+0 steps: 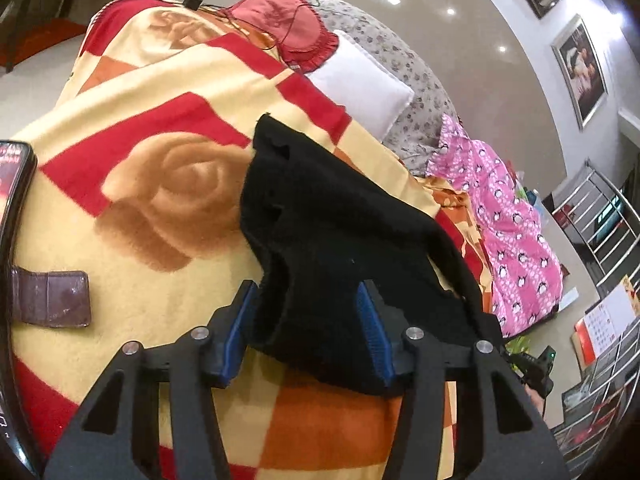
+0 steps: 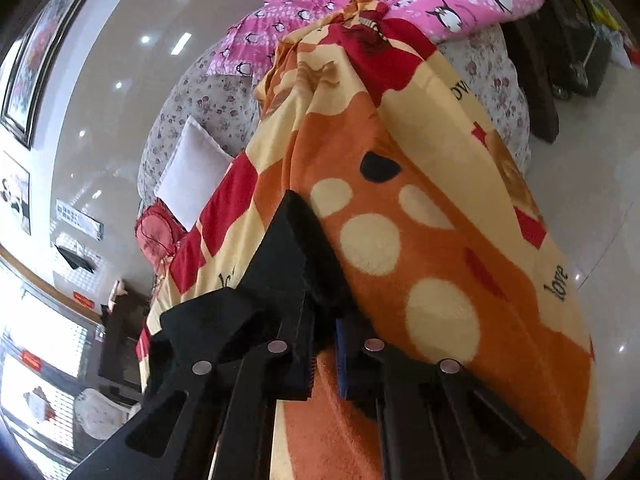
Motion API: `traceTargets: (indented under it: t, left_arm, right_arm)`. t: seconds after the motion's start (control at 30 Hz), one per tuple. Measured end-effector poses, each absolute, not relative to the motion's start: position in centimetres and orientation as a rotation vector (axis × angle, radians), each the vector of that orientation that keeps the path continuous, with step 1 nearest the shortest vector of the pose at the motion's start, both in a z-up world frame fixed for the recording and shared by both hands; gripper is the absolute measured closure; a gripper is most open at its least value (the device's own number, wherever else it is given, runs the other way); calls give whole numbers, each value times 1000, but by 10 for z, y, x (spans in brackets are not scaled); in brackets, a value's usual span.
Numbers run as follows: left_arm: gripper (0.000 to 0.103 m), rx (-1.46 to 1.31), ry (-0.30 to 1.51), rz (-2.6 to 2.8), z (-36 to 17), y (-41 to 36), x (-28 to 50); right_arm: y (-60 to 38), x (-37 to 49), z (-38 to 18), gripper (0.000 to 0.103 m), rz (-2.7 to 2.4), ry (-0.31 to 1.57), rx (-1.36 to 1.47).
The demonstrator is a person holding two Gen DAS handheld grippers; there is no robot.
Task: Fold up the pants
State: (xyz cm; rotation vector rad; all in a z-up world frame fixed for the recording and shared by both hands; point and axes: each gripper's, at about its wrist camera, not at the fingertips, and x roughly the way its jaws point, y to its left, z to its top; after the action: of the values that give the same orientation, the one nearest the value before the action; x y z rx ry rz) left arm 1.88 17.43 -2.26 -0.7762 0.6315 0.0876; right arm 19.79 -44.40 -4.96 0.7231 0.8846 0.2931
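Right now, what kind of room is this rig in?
Most likely a home bedroom. A red, orange and cream fleece blanket covers a bed, with a white square pillow and a pink penguin-print quilt on a floral sheet, and framed pictures on the wall.

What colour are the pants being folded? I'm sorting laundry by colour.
Black, plain: the pants show best in the left wrist view.
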Motion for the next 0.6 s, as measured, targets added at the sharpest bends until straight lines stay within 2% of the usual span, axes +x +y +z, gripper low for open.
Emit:
traceTargets:
  t: [0.03,0.07,0.1,0.2,0.4,0.6]
  left_arm:
    - [55,-770,641,94,-23,173,21]
    - [60,-761,648,102,-22,172,22]
    - [75,-747,660,111,-21,170,24]
    - [98,-682,704,186,-18,165,28]
    - [100,-644,685,249,-5,162,15]
    - [100,-655,629,264,22,194,-23]
  right_arm:
    - [-443,198,-49,98,293,881,714]
    - [-443,199,-50,98,294,879,711]
    - [-444,199,-50,99,296,878,711]
    - [-442,198,-49,99,294,867,689]
    - [-437,193,-35,99,280,840,645]
    - [-442,142,-3,100,280,819,682]
